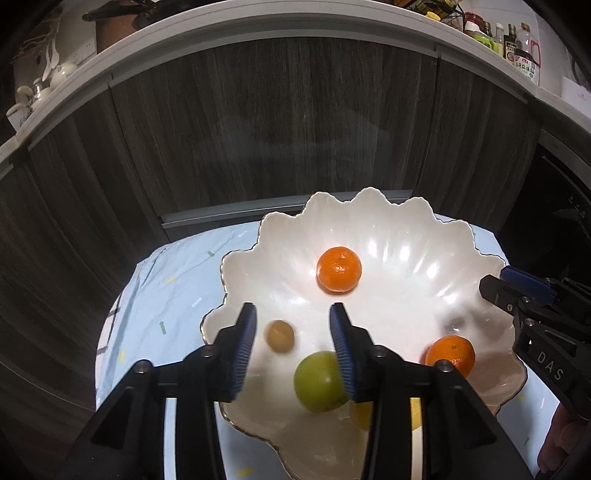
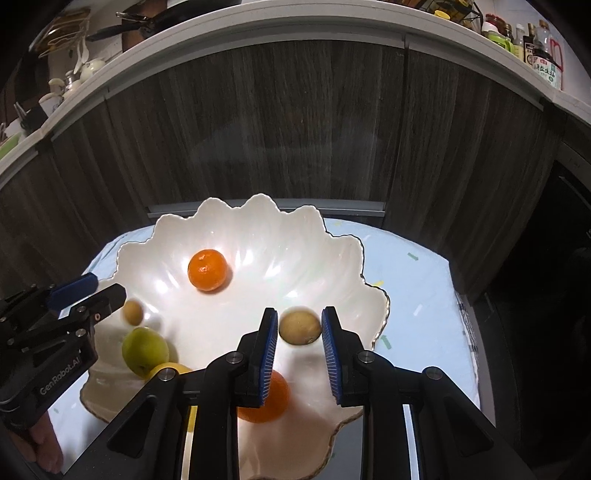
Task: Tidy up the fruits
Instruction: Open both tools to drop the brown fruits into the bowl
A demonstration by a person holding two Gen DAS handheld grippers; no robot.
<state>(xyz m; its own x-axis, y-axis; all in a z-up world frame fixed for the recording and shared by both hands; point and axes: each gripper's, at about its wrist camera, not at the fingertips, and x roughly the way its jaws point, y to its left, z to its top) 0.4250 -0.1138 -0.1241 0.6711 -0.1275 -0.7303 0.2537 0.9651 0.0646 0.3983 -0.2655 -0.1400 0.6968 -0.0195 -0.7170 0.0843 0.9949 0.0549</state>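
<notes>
Dark wood-grain cabinet fronts fill the background, with a pale countertop above carrying bottles on the right and crockery on the left.

Below that is a table with a light blue patterned cloth. A big white scalloped bowl sits on it and takes up most of the cloth.

Left gripper hangs over the bowl's near left side. Its jaws are parted, with nothing gripped. A small brown fruit shows through the gap, blurred and clear of both pads.

Right gripper is over the near right part of the bowl. Jaws are parted, pads not pressing. A second, tan-brown fruit lies on the bowl floor between the fingertips.

Fruit in the bowl:
- Green fruit near the front, partly behind the left gripper's right finger.
- One orange toward the back middle.
- Second orange on the near right, partly hidden by the gripper fingers in both views.
- Yellow fruit at the near edge, mostly covered by the gripper bodies.
</notes>
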